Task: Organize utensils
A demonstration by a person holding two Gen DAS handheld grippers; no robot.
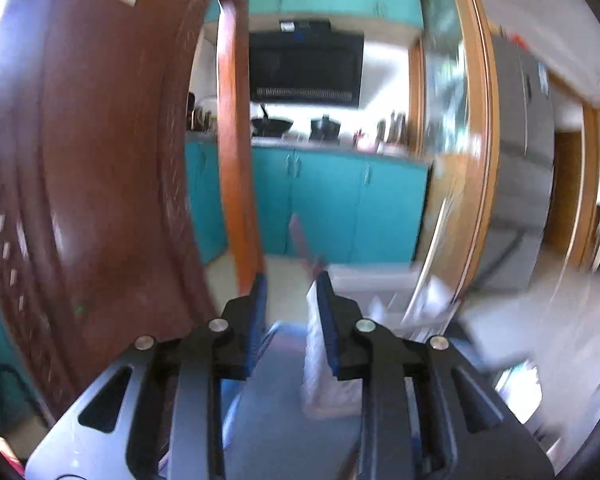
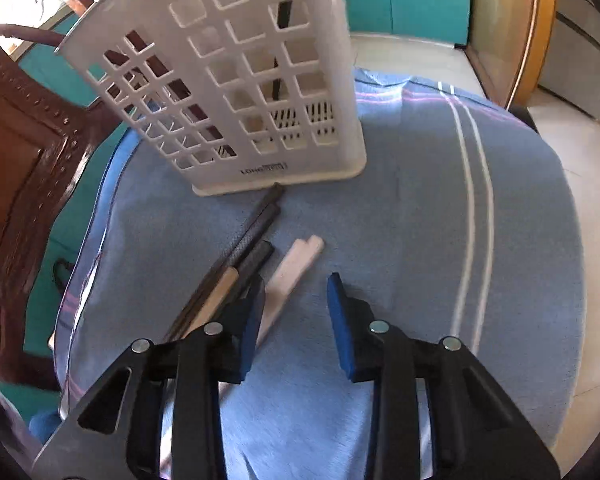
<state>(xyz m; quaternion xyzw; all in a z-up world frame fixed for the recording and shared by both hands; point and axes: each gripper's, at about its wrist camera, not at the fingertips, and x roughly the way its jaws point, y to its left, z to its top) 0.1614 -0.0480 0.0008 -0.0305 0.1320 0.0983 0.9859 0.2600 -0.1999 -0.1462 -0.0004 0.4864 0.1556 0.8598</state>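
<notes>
In the right wrist view a white slotted utensil holder [image 2: 236, 80] stands on a blue cloth [image 2: 400, 240], with a dark utensil [image 2: 278, 60] upright inside it. In front of it lie black chopsticks [image 2: 256, 232], a wooden chopstick [image 2: 220, 288] and white chopsticks [image 2: 296, 264]. My right gripper [image 2: 296, 284] hangs open just above the white pair, whose near end runs under its left finger. In the blurred left wrist view my left gripper [image 1: 290, 284] points level toward a kitchen, its pads apart. A white plastic piece [image 1: 314, 364] lies against the right pad only.
A carved brown wooden chair [image 2: 24, 160] stands close on the left, and fills the left side as a chair back [image 1: 100, 160]. The clothed table ends at the right over pale floor [image 2: 588, 240]. Teal cabinets [image 1: 340, 208] and a wood-framed door [image 1: 476, 140] lie beyond.
</notes>
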